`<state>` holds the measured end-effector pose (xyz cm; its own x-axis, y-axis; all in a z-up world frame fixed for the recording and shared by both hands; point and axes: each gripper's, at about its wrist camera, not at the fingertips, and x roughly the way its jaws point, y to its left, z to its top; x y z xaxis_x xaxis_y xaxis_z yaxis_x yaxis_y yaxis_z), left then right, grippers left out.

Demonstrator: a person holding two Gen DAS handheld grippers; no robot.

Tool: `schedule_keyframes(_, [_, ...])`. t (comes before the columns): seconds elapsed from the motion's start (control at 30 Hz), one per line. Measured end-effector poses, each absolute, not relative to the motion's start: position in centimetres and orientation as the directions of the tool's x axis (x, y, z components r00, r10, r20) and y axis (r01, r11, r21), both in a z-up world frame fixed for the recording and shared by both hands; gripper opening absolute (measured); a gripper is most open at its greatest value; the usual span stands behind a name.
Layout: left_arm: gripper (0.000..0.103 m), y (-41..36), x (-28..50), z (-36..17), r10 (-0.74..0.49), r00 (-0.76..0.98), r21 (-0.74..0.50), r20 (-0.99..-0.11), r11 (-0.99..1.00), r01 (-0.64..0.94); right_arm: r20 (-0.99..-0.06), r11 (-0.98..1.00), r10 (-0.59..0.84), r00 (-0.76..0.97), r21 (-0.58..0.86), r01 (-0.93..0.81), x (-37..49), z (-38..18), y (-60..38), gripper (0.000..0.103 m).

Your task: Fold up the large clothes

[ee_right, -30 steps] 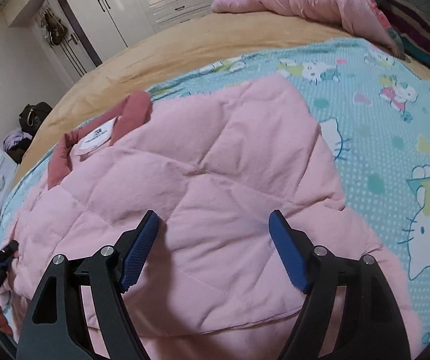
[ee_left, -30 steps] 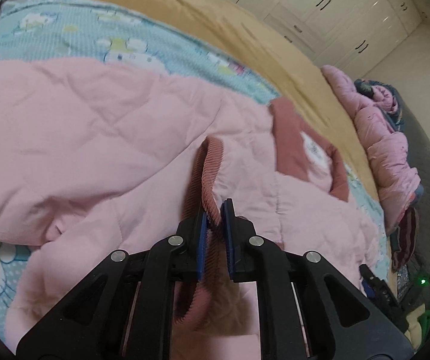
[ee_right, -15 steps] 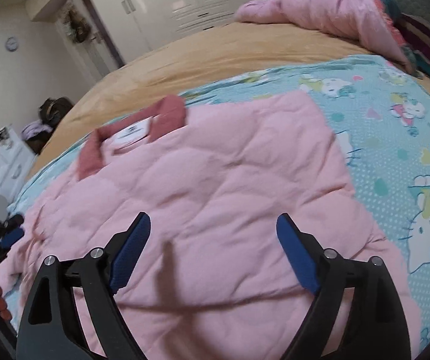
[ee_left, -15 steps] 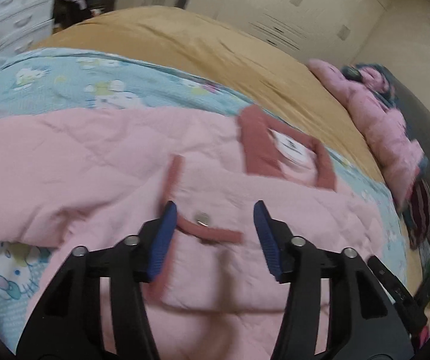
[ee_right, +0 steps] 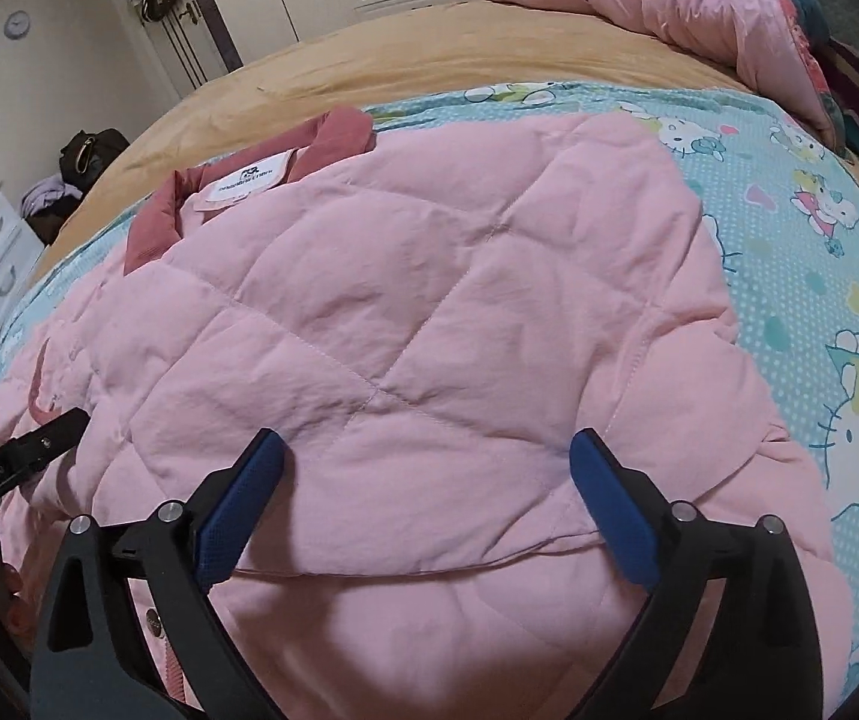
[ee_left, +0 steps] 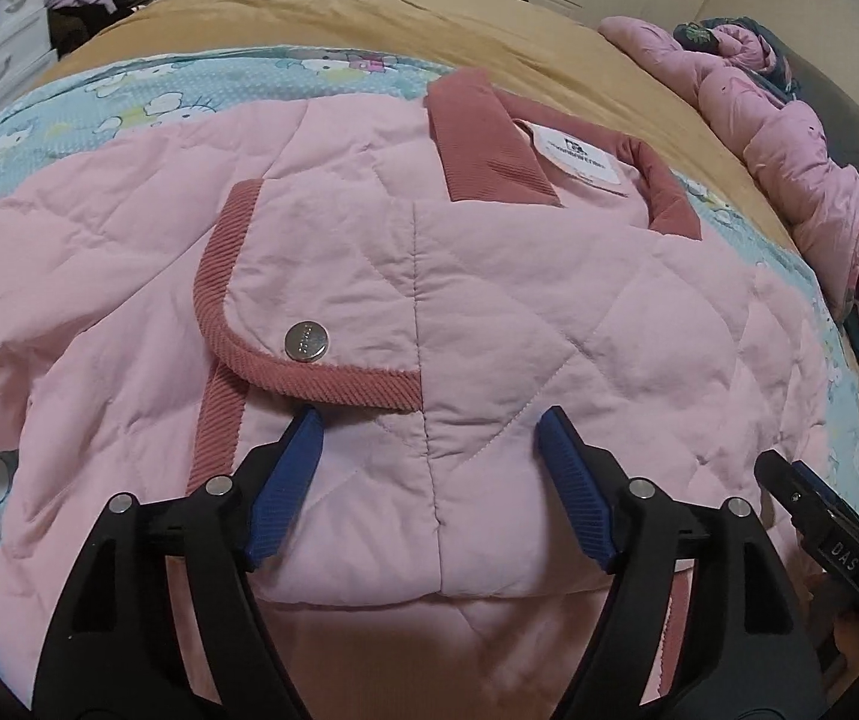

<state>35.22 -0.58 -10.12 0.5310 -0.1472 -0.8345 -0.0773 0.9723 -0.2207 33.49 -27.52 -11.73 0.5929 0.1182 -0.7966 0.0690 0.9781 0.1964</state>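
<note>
Both tools [ee_left: 429, 456] [ee_right: 423, 480] open over pink jacket [ee_left: 549, 300].

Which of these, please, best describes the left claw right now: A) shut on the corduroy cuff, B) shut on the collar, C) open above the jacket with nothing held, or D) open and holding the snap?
C: in the left wrist view the left claw stands wide open over the pink jacket, its blue pads apart with nothing between them.
</note>
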Motion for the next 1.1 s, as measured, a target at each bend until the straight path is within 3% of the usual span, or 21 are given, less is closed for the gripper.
schedule_keyframes(0.13, [0.087,-0.6,34.8,-8.5,-0.149,0.546,-0.230,-0.824,0.970,-0.083,-0.784,0.970,0.136,0.606,0.231,0.080,33.3,-11.0,-27.9,0.096])
schedule_keyframes(0.23, [0.094,-0.2,34.4,-7.2,-0.143,0.568,-0.236,-0.810,0.967,-0.094,-0.765,0.953,0.162,0.623,0.286,0.103,32.9,-9.9,-28.4,0.097])
schedule_keyframes(1.1, [0.094,5.0,30.7,-0.2,-0.048,0.669,-0.244,-0.741,0.948,-0.202,-0.636,0.965,0.183,0.749,0.261,-0.014,28.5,-1.6,-23.5,0.099])
